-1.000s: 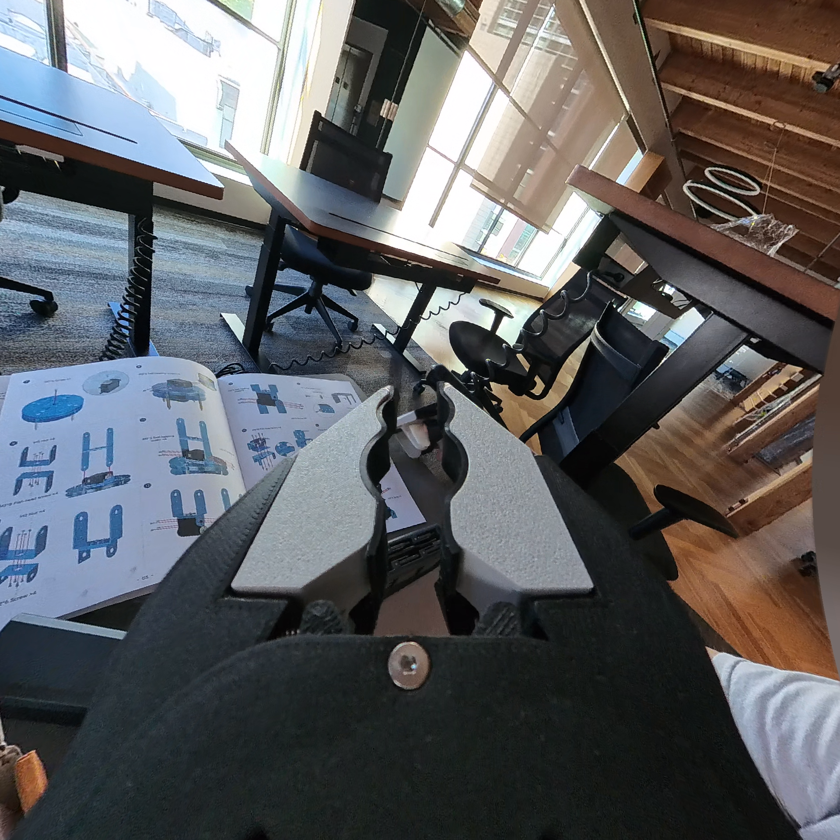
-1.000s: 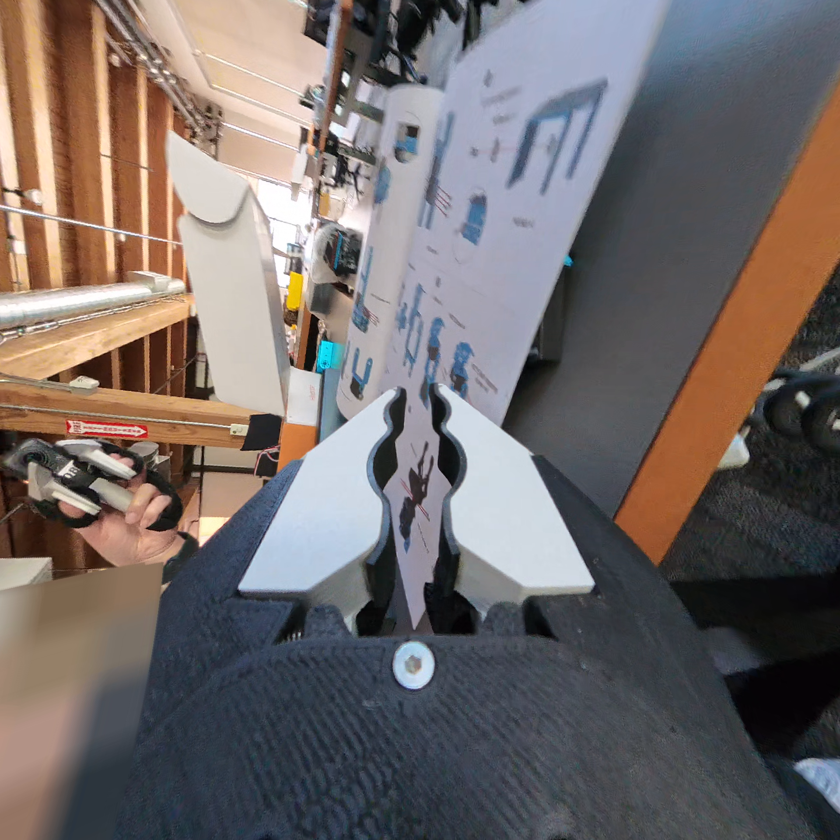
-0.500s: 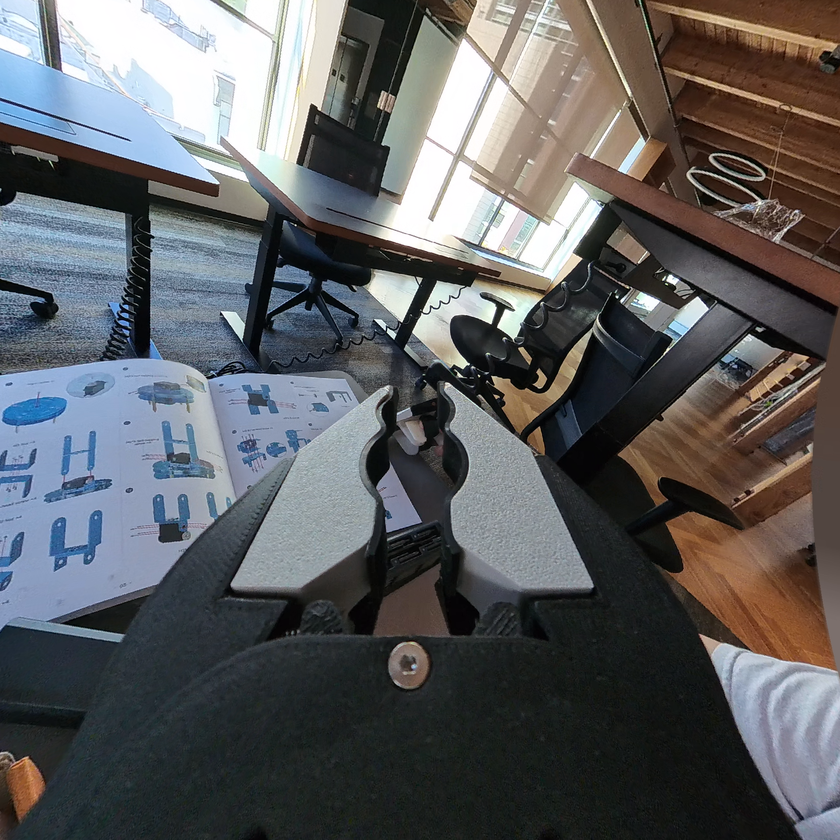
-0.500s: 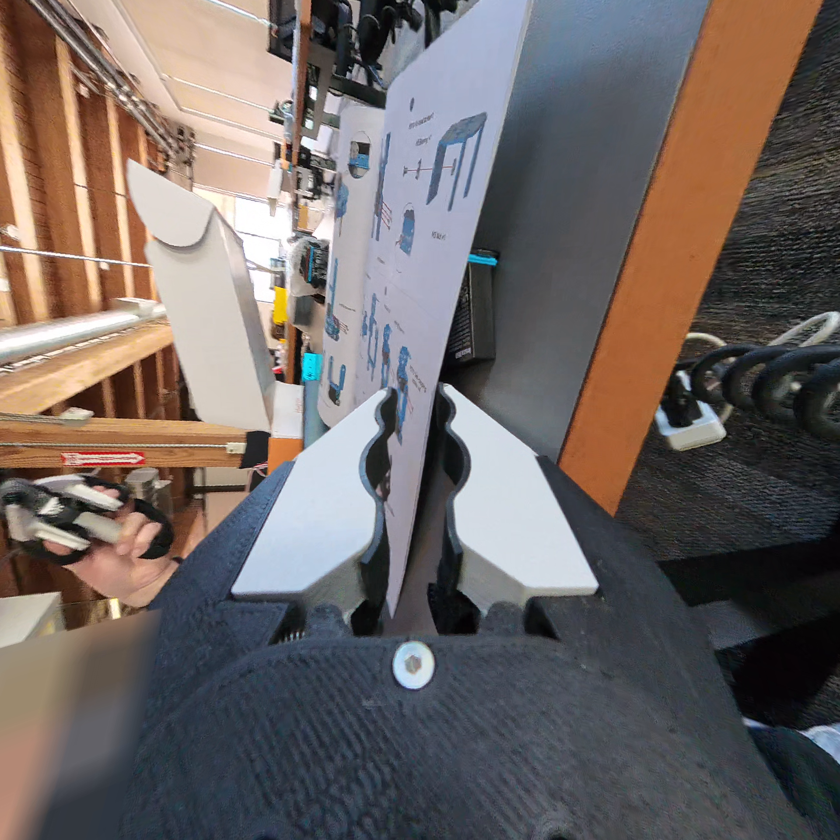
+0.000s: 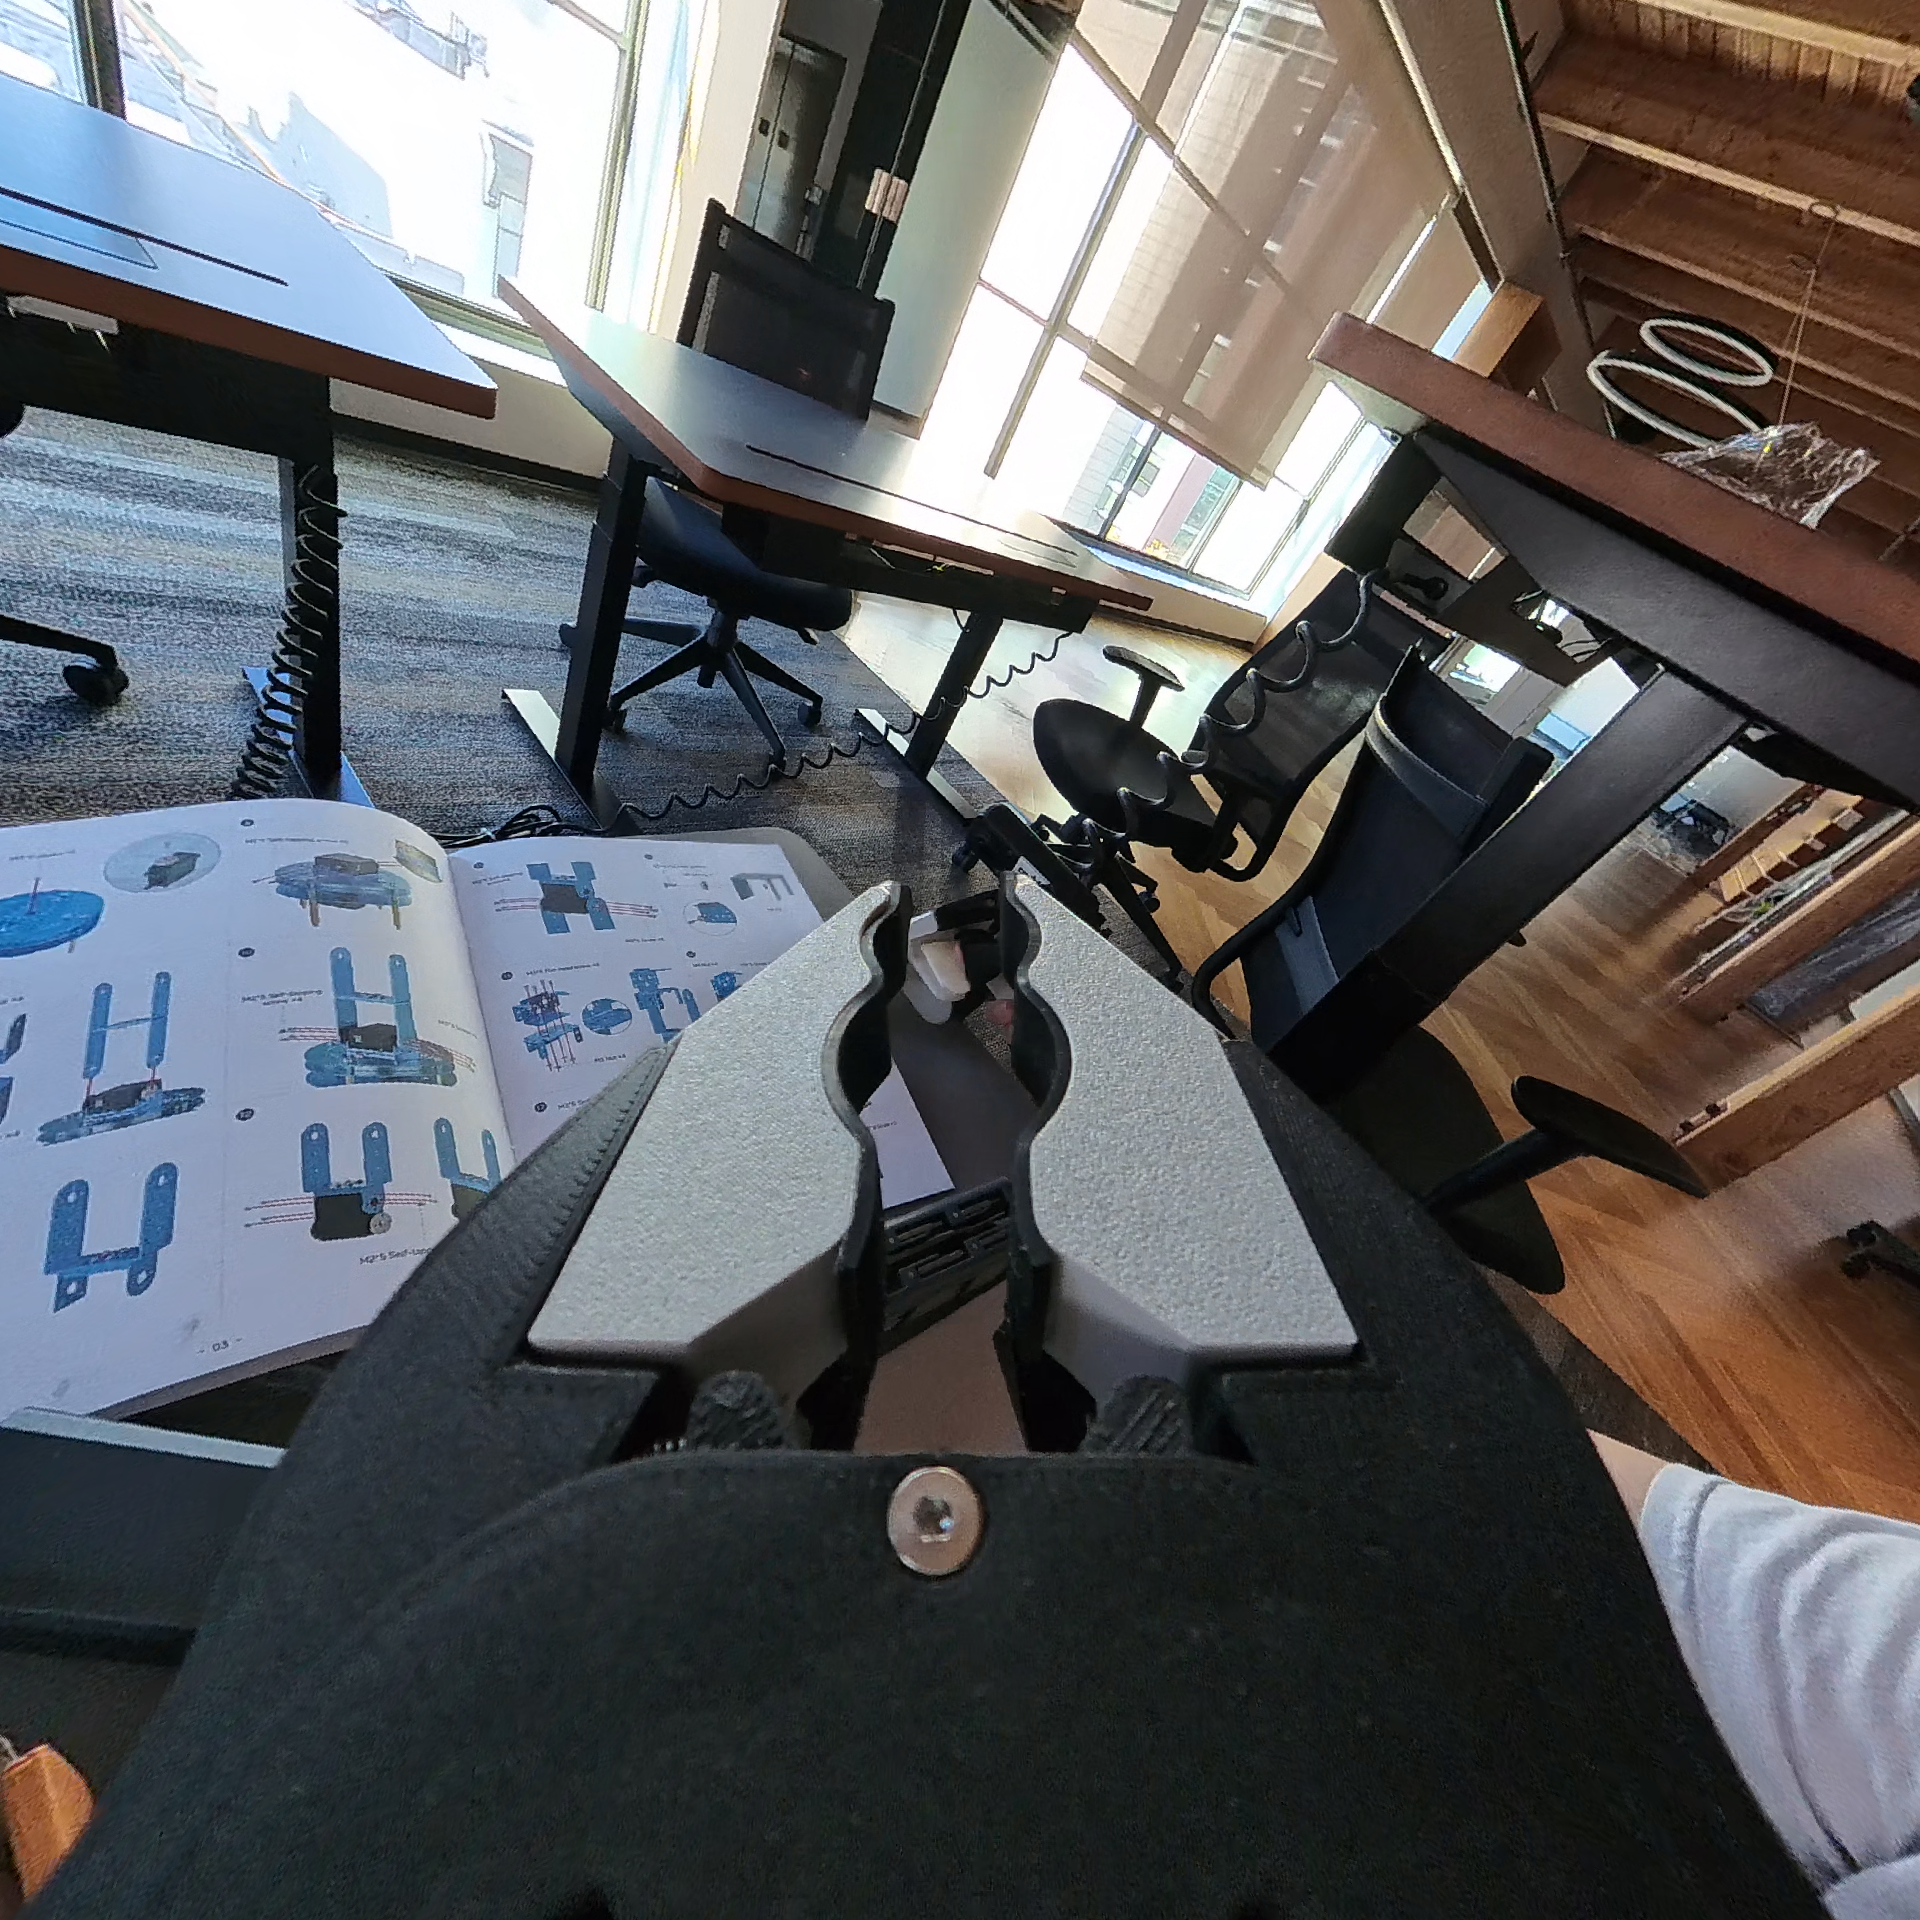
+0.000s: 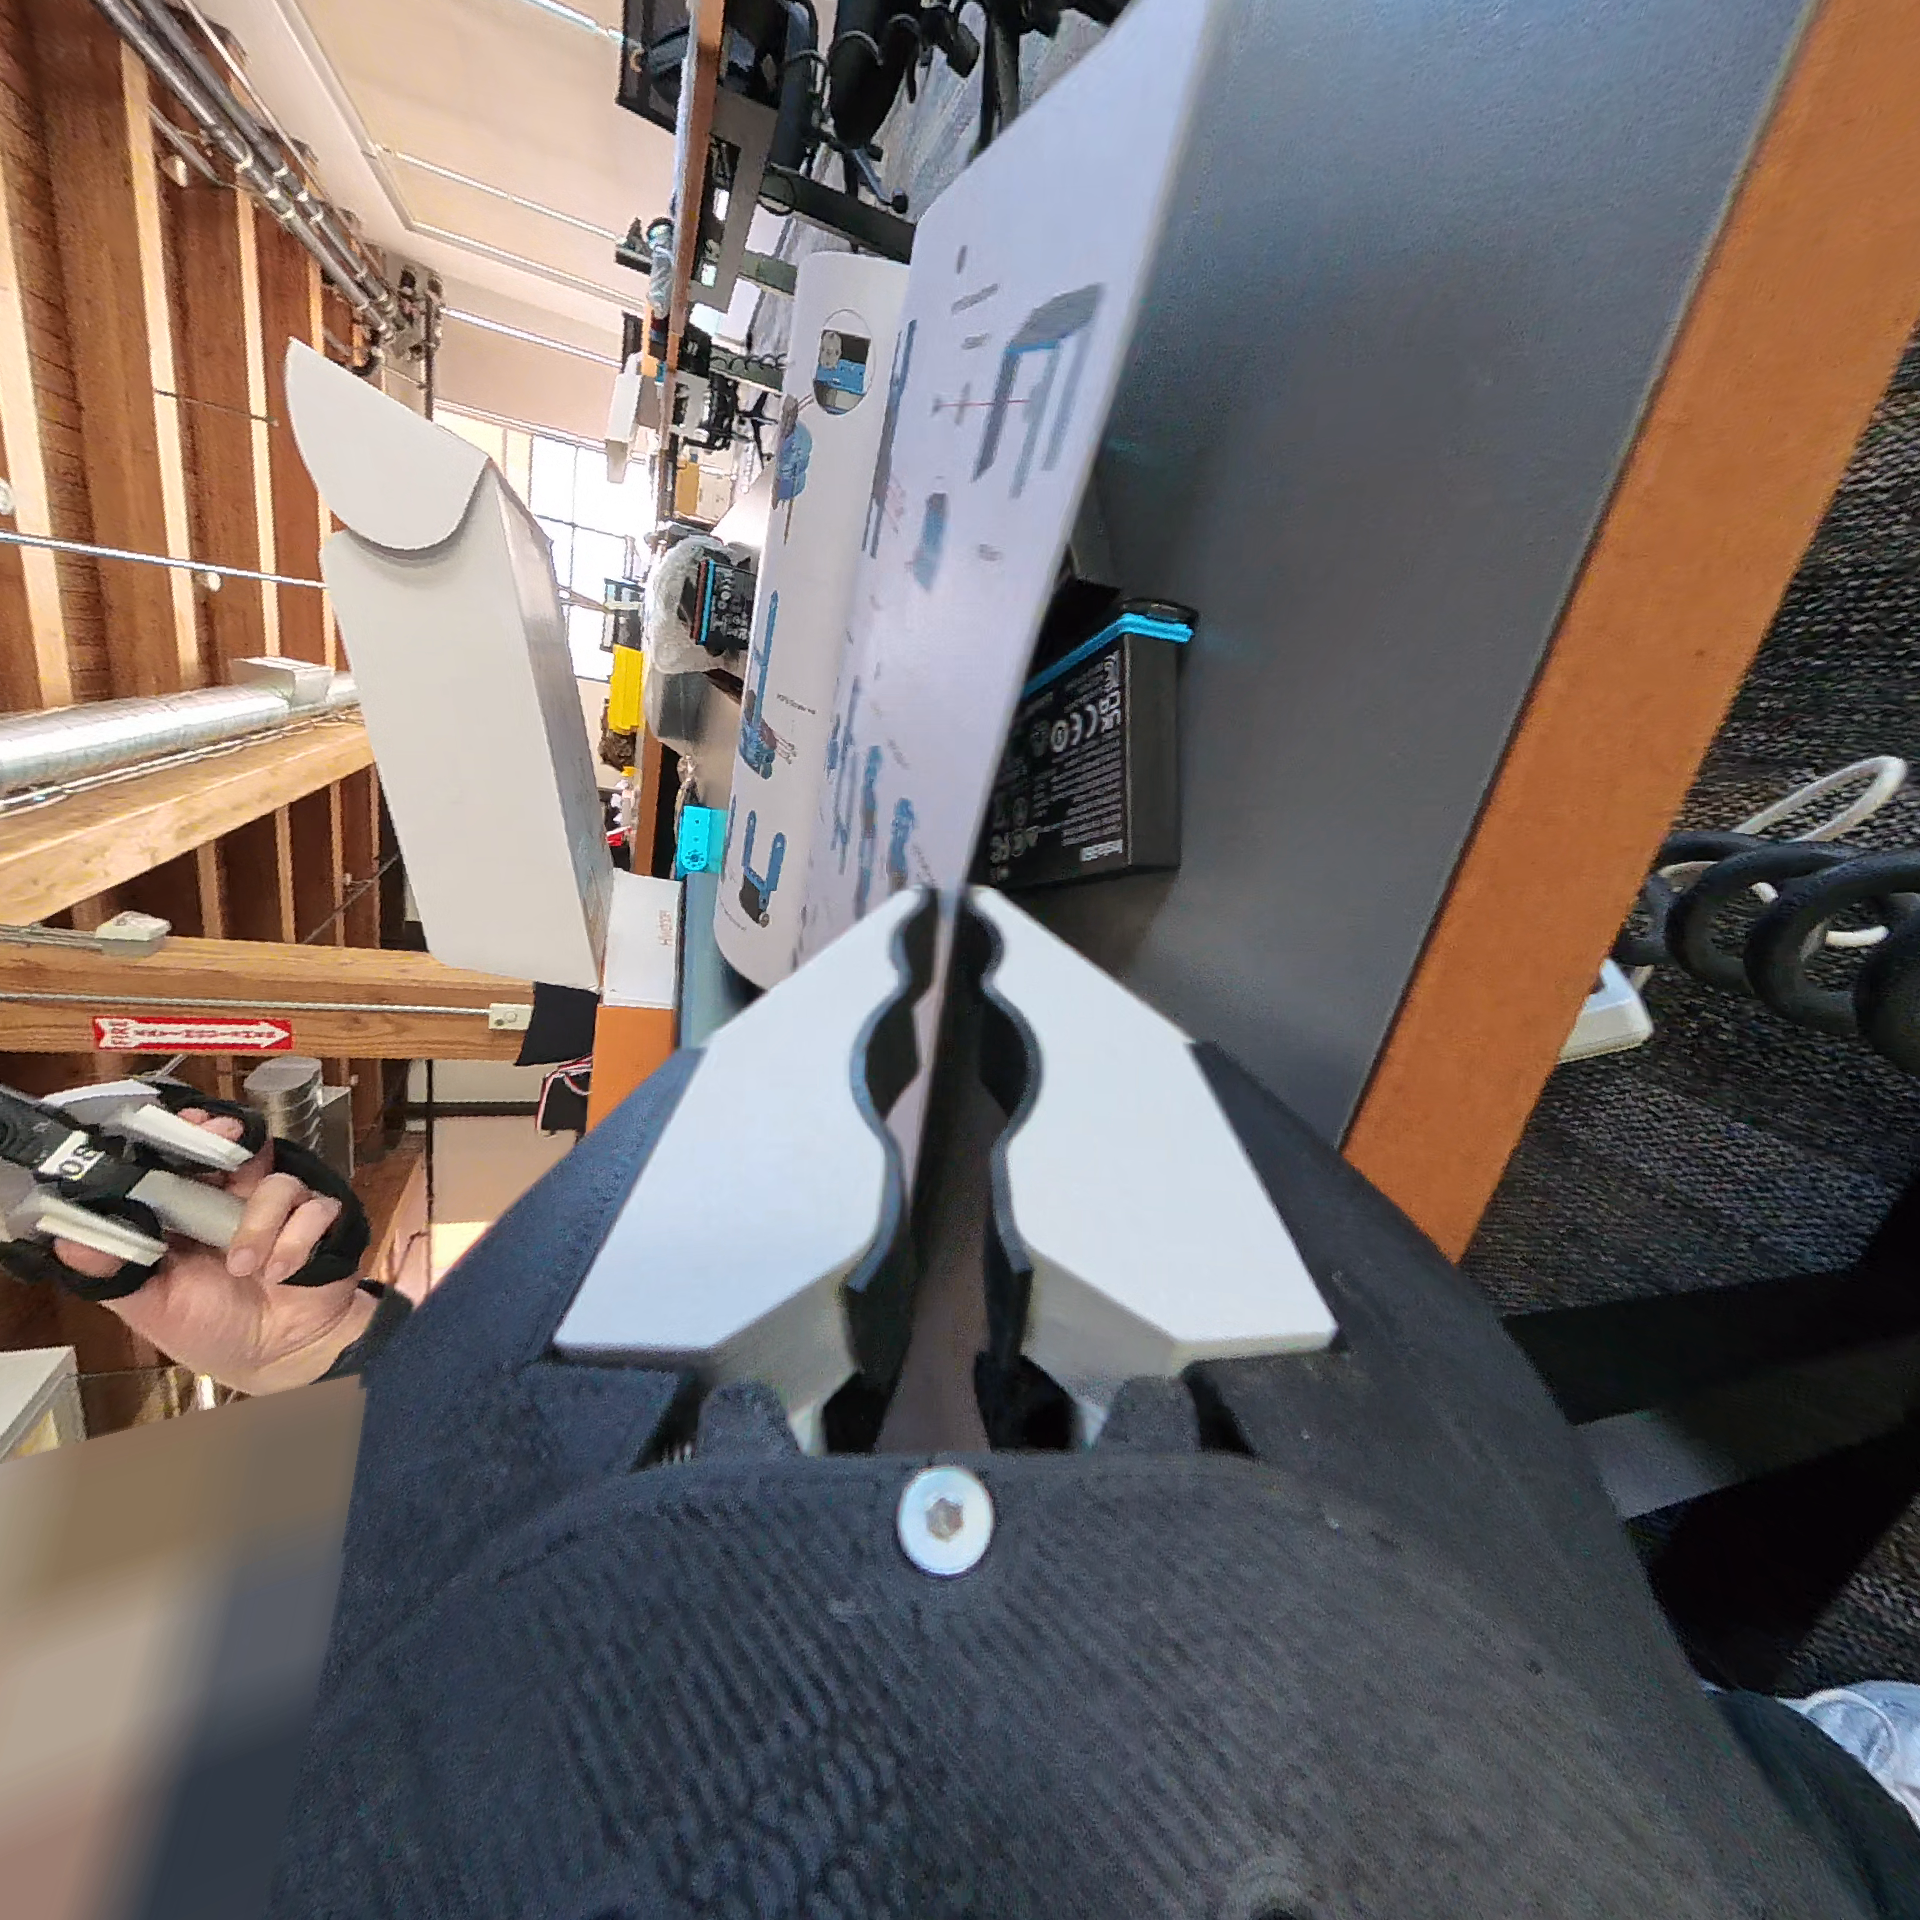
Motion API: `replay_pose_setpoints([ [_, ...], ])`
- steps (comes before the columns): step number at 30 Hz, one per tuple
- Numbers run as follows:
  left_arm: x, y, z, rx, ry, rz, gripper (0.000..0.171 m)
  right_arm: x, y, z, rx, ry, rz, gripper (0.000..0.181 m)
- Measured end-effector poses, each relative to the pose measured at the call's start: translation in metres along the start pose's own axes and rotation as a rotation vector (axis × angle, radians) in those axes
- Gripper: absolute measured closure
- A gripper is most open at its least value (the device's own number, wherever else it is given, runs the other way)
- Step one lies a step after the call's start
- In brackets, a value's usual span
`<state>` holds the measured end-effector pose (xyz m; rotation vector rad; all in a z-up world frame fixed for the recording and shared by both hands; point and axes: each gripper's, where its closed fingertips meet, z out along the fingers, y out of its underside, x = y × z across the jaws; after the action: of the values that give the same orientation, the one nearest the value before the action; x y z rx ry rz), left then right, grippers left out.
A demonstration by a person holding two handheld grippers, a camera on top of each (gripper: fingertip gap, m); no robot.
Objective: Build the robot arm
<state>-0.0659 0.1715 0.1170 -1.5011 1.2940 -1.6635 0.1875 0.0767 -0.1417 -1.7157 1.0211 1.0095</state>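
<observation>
An open instruction booklet (image 5: 260,1039) with blue diagrams lies on the grey desk (image 6: 1403,416). My right gripper (image 6: 948,904) is shut on the edge of one booklet page (image 6: 987,468) and holds it lifted off the desk, edge-on between the fingers. A black battery with a blue tab (image 6: 1101,748) lies under the raised page. My left gripper (image 5: 951,904) is open and empty, above the booklet's right page. It also shows in the right wrist view (image 6: 125,1174), held in a hand at the far left. The right gripper shows small beyond its tips (image 5: 940,961).
A white box with a raised lid (image 6: 468,727) stands behind the booklet. The desk has an orange edge (image 6: 1662,623). Other desks (image 5: 810,457), office chairs (image 5: 1382,883) and coiled cables (image 6: 1787,935) stand on the carpet and wood floor. My hands' fingertips stand some 40 cm from each other.
My right gripper has turned and raised the page, so the page now stands edge-on and the black battery under it shows. My left gripper has barely moved.
</observation>
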Motion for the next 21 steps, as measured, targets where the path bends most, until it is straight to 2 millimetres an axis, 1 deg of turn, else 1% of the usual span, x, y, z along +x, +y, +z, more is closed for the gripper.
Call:
replay_pose_setpoints([
  [3, -0.001, 0.002, 0.002, -0.008, -0.002, 0.001, 0.156, -0.005, 0.0, -0.001, -0.003, -0.019, -0.038, 0.181],
  [7, -0.007, 0.005, 0.005, -0.02, -0.018, 0.004, 0.156, -0.023, -0.006, -0.012, 0.035, -0.055, -0.106, 0.181],
  [10, -0.014, 0.01, 0.01, -0.036, -0.044, 0.011, 0.156, -0.032, -0.01, -0.023, 0.034, 0.031, -0.267, 0.181],
  [12, -0.021, 0.016, 0.016, -0.053, -0.063, 0.017, 0.156, -0.042, -0.013, -0.031, 0.041, 0.097, -0.387, 0.181],
  [13, -0.025, 0.021, 0.019, -0.069, -0.071, 0.025, 0.155, -0.047, -0.014, -0.035, 0.044, 0.124, -0.417, 0.181],
  [15, -0.037, 0.035, 0.029, -0.126, -0.109, 0.068, 0.152, -0.058, -0.014, -0.042, 0.04, 0.144, -0.449, 0.181],
  [17, -0.057, 0.058, 0.041, -0.222, -0.183, 0.135, 0.148, -0.061, -0.007, -0.05, 0.004, 0.158, -0.452, 0.181],
  [18, -0.066, 0.072, 0.046, -0.285, -0.204, 0.169, 0.147, -0.057, -0.004, -0.055, -0.008, 0.176, -0.452, 0.181],
  [19, -0.076, 0.086, 0.051, -0.353, -0.235, 0.196, 0.147, -0.052, -0.006, -0.06, 0.006, 0.197, -0.45, 0.181],
  [20, -0.088, 0.099, 0.053, -0.411, -0.282, 0.226, 0.149, -0.046, -0.008, -0.064, 0.02, 0.206, -0.441, 0.181],
  [21, -0.1, 0.109, 0.056, -0.457, -0.326, 0.26, 0.155, -0.039, -0.008, -0.066, 0.021, 0.2, -0.425, 0.181],
])
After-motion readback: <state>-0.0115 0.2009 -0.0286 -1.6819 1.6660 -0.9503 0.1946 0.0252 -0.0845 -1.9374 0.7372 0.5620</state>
